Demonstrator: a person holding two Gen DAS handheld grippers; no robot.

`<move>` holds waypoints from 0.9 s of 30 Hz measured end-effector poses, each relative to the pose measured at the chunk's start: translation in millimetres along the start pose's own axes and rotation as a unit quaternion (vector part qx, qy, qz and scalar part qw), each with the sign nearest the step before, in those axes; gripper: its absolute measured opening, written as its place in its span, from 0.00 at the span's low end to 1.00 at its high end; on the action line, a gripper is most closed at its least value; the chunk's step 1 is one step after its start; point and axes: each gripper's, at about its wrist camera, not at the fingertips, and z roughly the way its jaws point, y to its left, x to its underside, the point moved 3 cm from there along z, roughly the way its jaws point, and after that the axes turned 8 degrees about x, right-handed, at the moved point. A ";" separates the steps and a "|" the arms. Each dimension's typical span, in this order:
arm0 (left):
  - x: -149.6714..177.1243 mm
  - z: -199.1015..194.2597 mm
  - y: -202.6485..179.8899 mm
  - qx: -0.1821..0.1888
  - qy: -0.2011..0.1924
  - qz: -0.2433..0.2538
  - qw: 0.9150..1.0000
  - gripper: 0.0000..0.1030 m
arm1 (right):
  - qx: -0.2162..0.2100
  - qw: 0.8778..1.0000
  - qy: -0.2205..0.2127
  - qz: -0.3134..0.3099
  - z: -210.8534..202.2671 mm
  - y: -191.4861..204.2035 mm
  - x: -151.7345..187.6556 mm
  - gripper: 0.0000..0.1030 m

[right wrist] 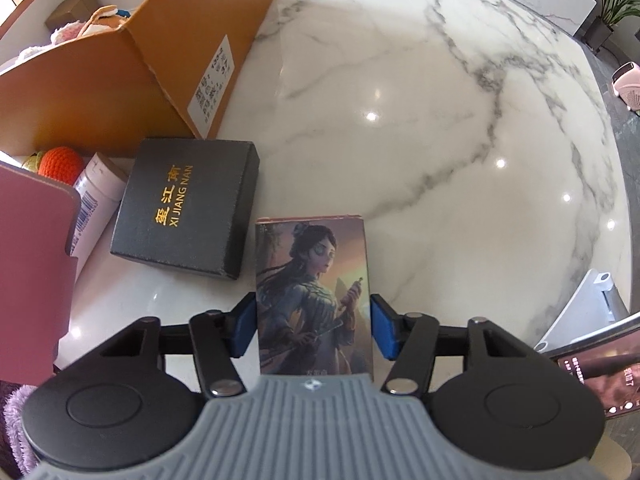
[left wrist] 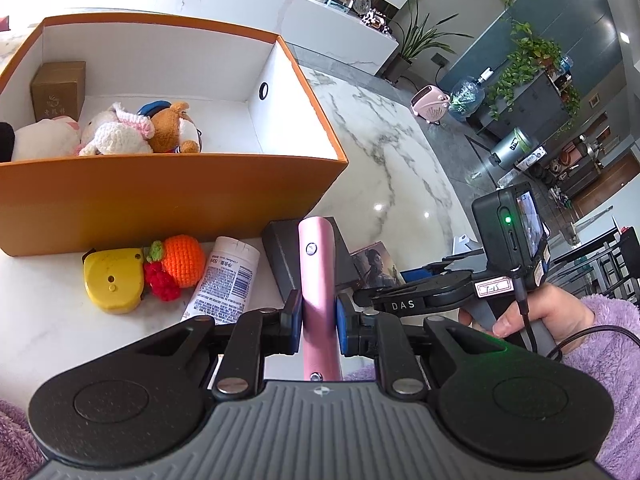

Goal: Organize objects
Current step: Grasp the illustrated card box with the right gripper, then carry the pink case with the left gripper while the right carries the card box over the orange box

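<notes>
My left gripper [left wrist: 318, 312] is shut on a flat pink case [left wrist: 316, 264], held upright above the table in front of the orange box [left wrist: 160, 200]. My right gripper [right wrist: 313, 324] points down at a small box with a painted figure [right wrist: 314, 280] that lies on the marble table [right wrist: 440, 140]. Its blue pads [right wrist: 246, 324] touch both long sides of that box. Beside it lies a black box with gold lettering [right wrist: 188, 204]. The pink case [right wrist: 36, 260] also shows at the left edge of the right wrist view.
In the orange box lie plush toys [left wrist: 120, 132] and a brown carton [left wrist: 58, 88]. In front of it are a yellow tape measure [left wrist: 114, 280], a crocheted orange [left wrist: 184, 260] and a white tube [left wrist: 226, 280]. A white stand [right wrist: 592, 312] and a phone [right wrist: 600, 376] are at the right.
</notes>
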 end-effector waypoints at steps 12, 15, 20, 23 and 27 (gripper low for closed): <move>-1.0 -20.4 3.3 0.005 -0.021 -0.002 1.000 0.20 | -0.002 0.999 -0.015 0.040 -23.8 3.7 11.1 0.57; -2.5 -28.2 1.5 0.010 -0.031 0.001 0.999 0.20 | 0.024 0.999 -0.038 0.025 -43.5 14.9 13.7 0.57; -6.5 -43.7 -0.8 0.017 -0.049 0.005 0.999 0.20 | 0.023 0.996 -0.089 0.021 -85.8 34.0 12.6 0.57; -10.3 -55.4 -1.2 0.023 -0.063 0.007 0.998 0.20 | 0.022 0.992 -0.124 0.013 -111.9 47.2 7.4 0.57; -18.2 -70.9 0.3 0.027 -0.081 0.009 0.996 0.19 | -0.001 0.986 -0.164 0.014 -139.7 61.2 -0.9 0.57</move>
